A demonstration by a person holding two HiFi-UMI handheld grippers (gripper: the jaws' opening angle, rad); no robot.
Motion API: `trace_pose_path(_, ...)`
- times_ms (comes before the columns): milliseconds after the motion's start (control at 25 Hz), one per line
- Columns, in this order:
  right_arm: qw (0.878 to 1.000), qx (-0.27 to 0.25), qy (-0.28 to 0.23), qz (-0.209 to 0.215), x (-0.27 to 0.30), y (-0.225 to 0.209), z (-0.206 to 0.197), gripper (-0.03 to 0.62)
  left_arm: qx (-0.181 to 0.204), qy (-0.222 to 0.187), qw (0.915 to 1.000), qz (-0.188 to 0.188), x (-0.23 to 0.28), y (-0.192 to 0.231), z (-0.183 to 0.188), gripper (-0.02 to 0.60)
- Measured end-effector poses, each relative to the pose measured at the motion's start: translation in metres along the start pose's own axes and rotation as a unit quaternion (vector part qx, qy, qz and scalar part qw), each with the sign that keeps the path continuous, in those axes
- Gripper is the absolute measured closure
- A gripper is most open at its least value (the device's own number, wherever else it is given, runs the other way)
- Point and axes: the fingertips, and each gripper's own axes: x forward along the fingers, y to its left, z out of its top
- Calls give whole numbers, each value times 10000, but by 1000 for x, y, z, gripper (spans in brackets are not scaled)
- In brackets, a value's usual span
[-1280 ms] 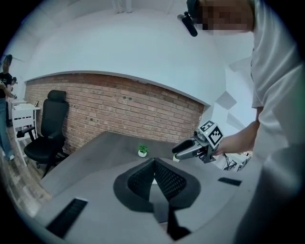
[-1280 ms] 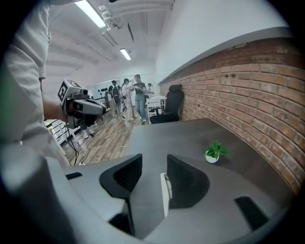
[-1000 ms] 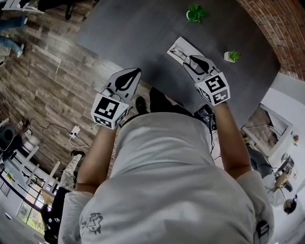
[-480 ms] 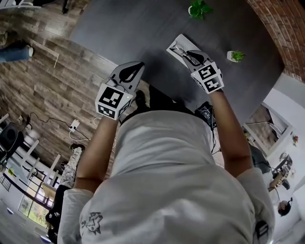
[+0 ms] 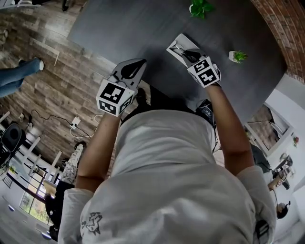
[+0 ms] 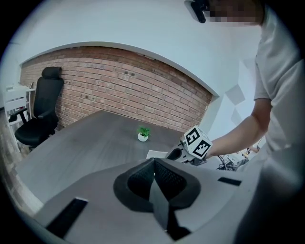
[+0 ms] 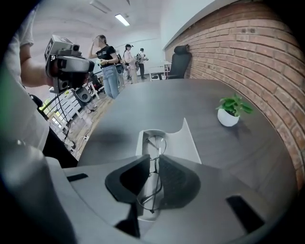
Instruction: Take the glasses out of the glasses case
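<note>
Head view: both forearms are stretched forward from the torso. The left gripper (image 5: 136,67) is held over the near edge of the table (image 5: 143,28), well apart from the case (image 5: 176,43). The right gripper (image 5: 187,54) is tipped steeply down, right over the case's near end. The case is laid open with its long axis on a diagonal, top-left to bottom-right. A plant (image 5: 200,7) is seen at the far edge and a second plant (image 5: 237,56) off to the right, neither in the way.

Left gripper view: the jaws are pressed together with nothing caught between them. The gripper is aimed across the table at the brick wall (image 6: 119,90). The case (image 6: 156,153) is seen ahead with the right gripper's cube just to its right. The plant (image 6: 143,133) is behind it, and a chair (image 6: 40,114) is far left.

Right gripper view: the jaws have just been closing and are left a narrow slit apart. The glasses (image 7: 155,159) are threaded through that gap. The pads look just short of pinching the wire frame, though it's hard to be sure. The glasses are still in the case (image 7: 186,143), lengthwise along its tray and pointing straight away from the gripper. The lid is folded flat to the right. The plant (image 7: 231,112) is off to the right and some people (image 7: 107,57) are in the background.
</note>
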Motion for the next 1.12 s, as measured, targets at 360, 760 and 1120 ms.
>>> trace_pose_path(360, 9998, 55, 173, 45, 5, 2, -6, 574, 7, 44, 10000, 30, -2, -2, -3, 569)
trace_pose_path(760, 9997, -88, 19, -206, -9, -3, 2, 580, 45, -2, 9999, 107, -19, -6, -4, 569)
trace_pose_path(1120, 9983, -105, -222, -523, -33, 1, 13, 580, 190, -122, 9997, 106, -41, -12, -6, 569)
